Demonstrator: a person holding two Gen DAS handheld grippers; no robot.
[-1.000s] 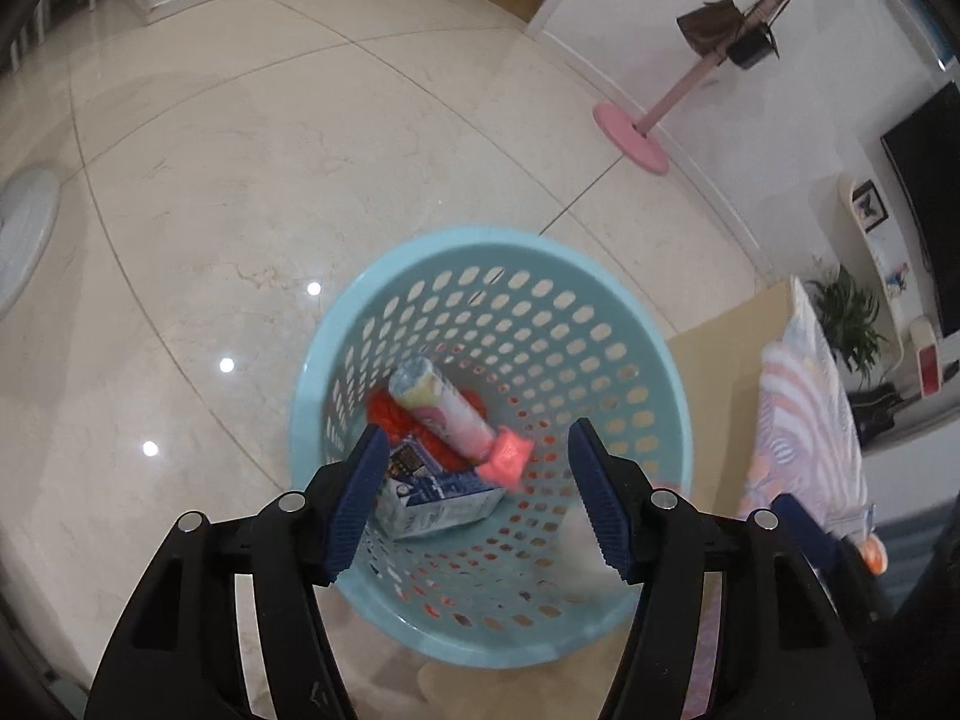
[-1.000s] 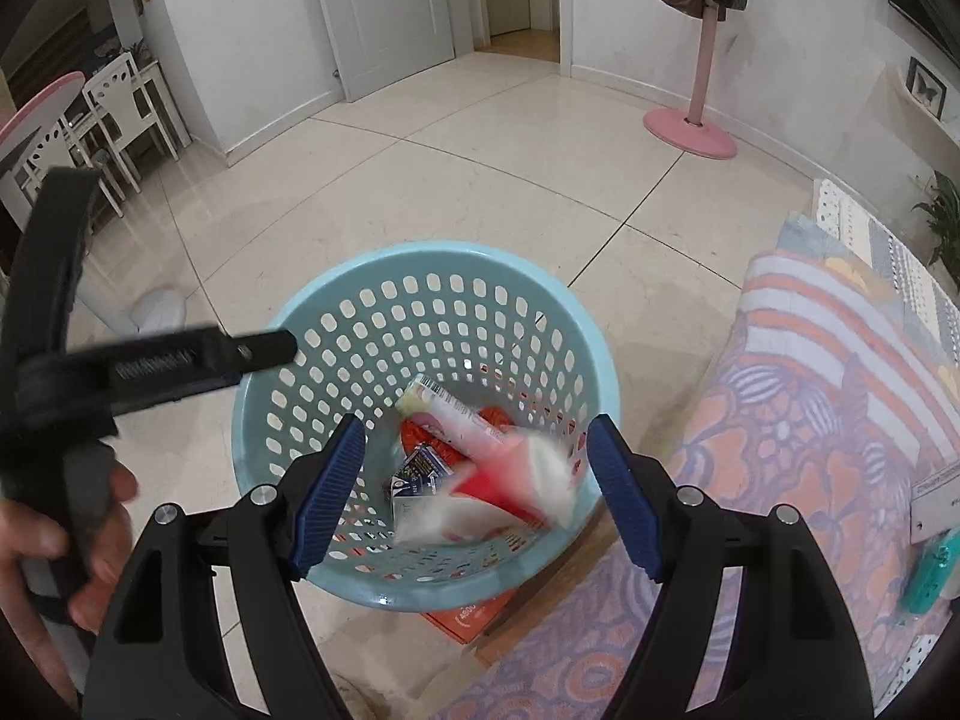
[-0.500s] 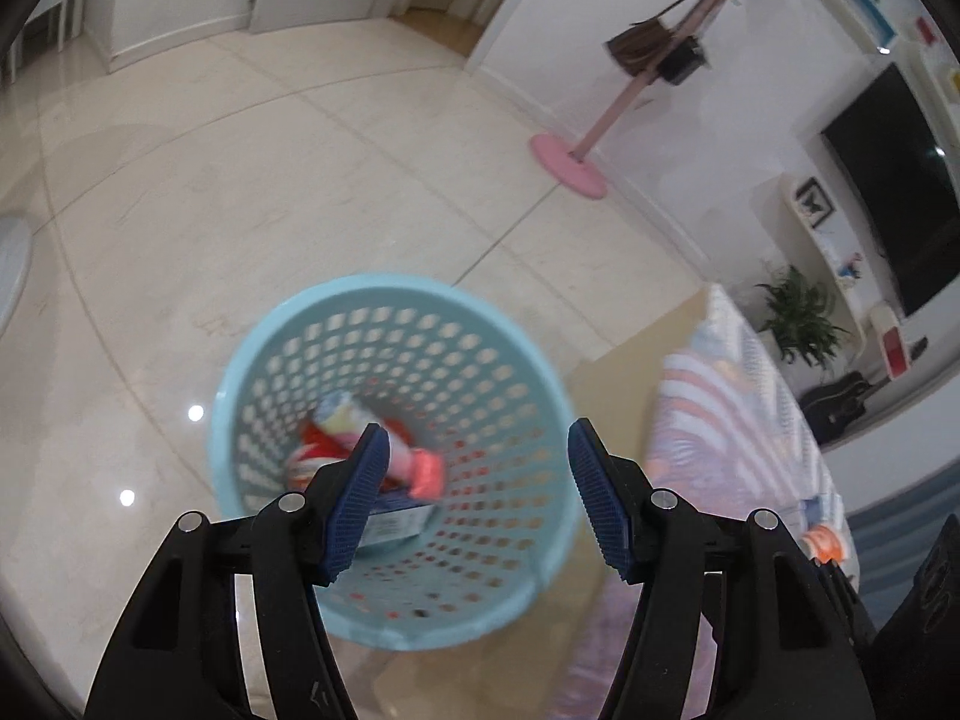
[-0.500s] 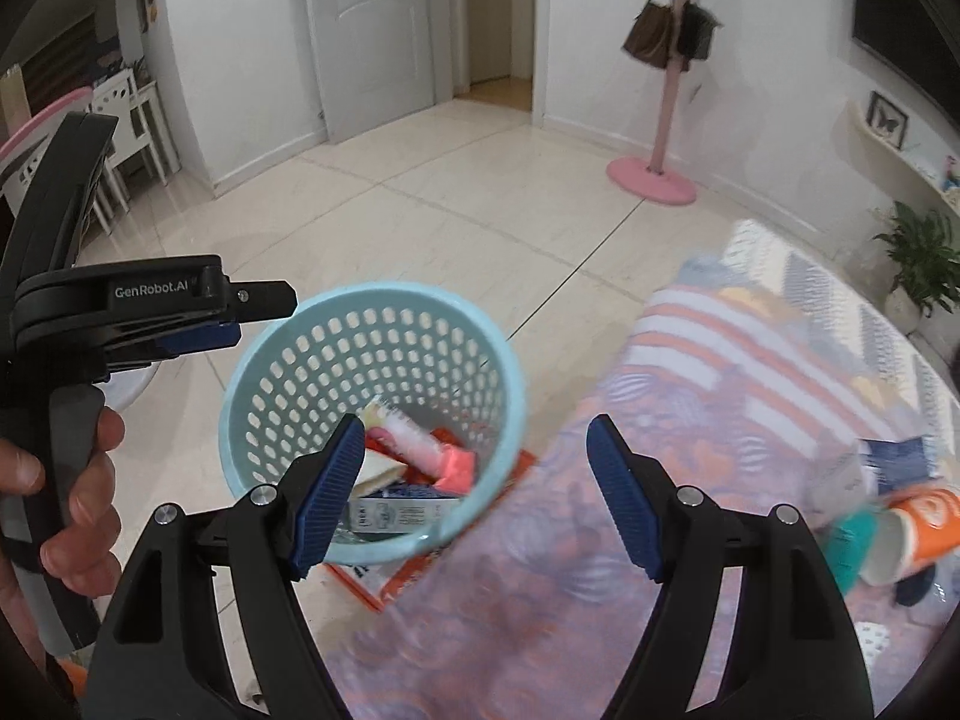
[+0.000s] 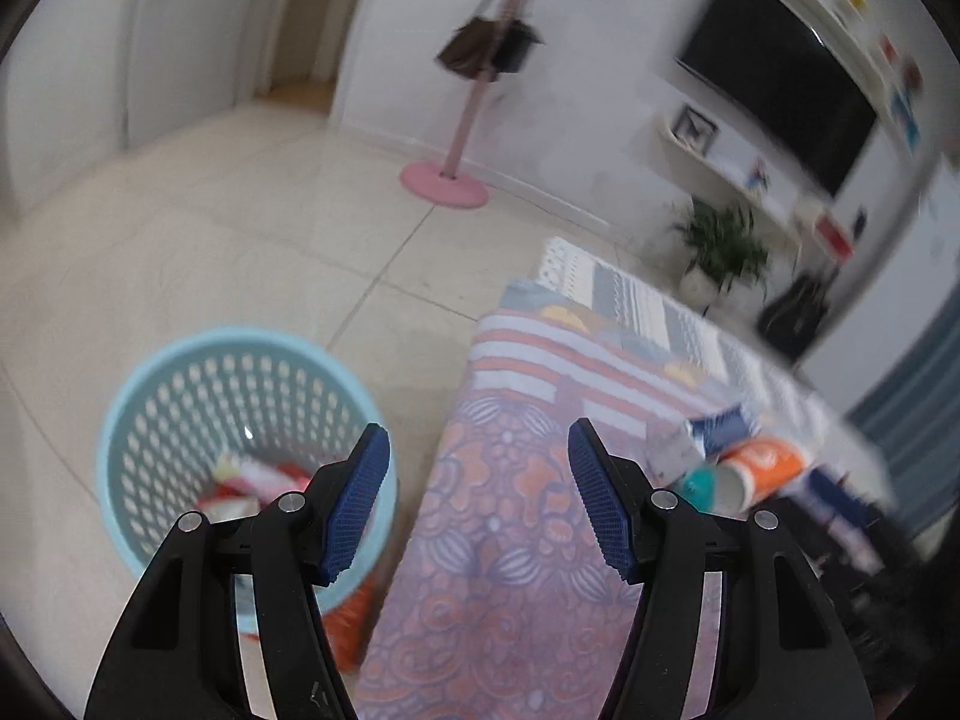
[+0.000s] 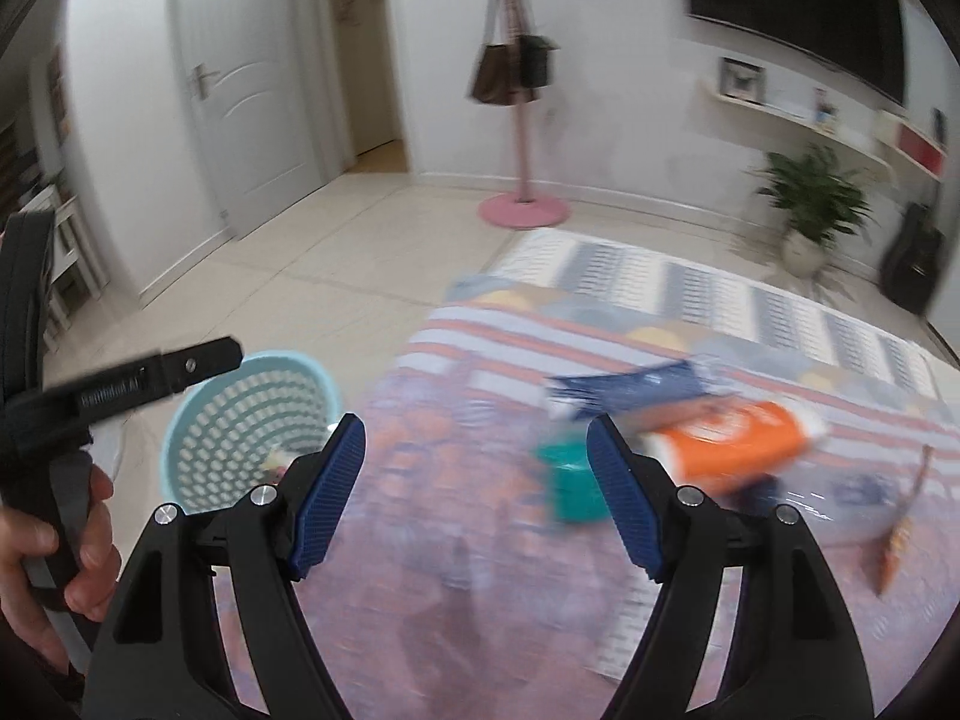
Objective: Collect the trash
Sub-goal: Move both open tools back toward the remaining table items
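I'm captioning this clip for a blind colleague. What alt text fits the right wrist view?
The right hand-held gripper hangs open and empty over a patterned cloth strewn with blurred trash: an orange cup on its side, a teal cup, a blue wrapper. At left a hand holds the left hand-held gripper above a light blue perforated basket.

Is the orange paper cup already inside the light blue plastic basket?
No, the orange paper cup lies on the patterned cloth, apart from the light blue plastic basket.

Each tool (image 5: 479, 504) has black arms, ribbed blue pads (image 6: 621, 507), silver screws
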